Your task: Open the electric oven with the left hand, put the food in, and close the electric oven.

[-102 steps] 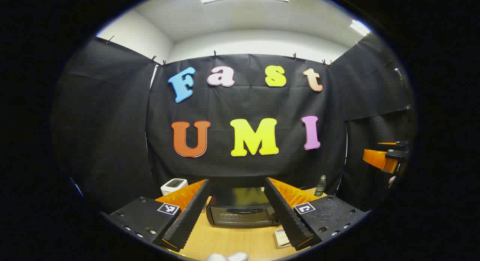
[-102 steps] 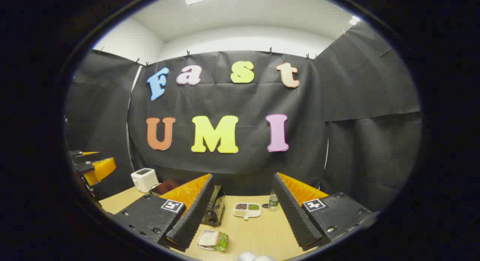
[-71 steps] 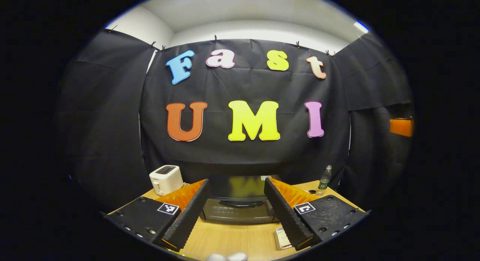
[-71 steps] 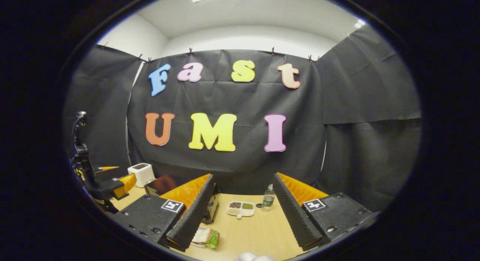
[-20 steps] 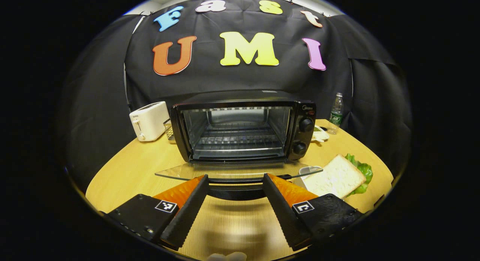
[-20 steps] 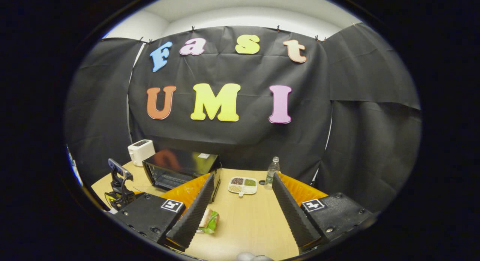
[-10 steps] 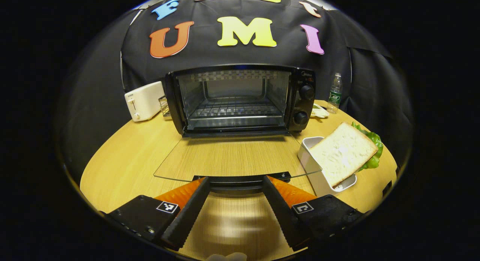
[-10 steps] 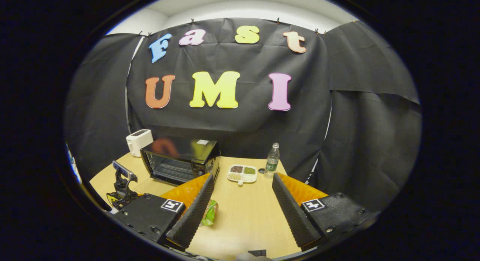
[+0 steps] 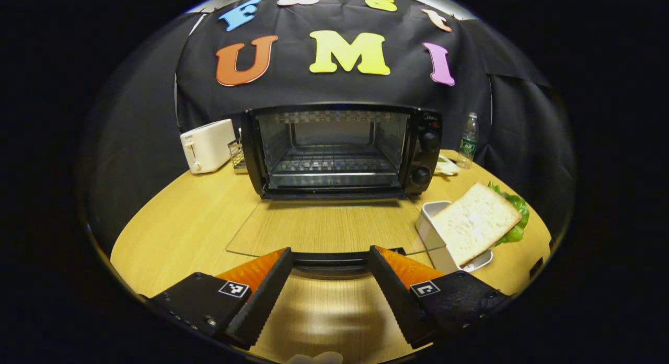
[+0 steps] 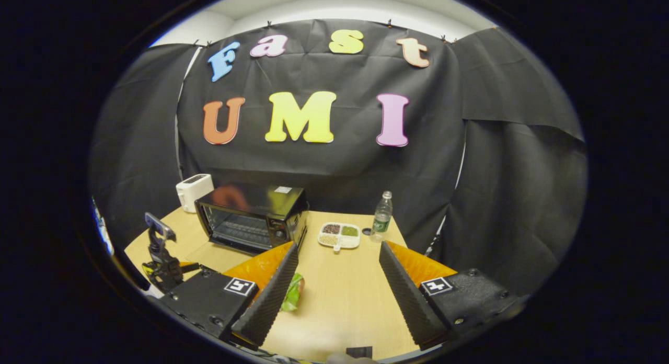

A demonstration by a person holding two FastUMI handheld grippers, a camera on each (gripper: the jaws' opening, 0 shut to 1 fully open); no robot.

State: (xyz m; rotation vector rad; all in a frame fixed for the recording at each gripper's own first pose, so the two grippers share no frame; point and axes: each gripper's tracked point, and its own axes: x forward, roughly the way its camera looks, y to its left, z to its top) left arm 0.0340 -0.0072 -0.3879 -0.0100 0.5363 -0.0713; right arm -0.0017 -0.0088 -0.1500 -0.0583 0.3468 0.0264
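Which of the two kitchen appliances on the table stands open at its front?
The black electric oven: its glass door lies folded down flat, baring the wire rack inside. The white toaster to its left has no door.

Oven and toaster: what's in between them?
In the left gripper view, a small wire rack stands between the toaster and the oven.

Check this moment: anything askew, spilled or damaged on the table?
One thing: the sandwich sits tilted across the rim of its small white tray, overhanging it, lettuce poking out behind. The oven door lies flat open, as intended. Nothing spilled.
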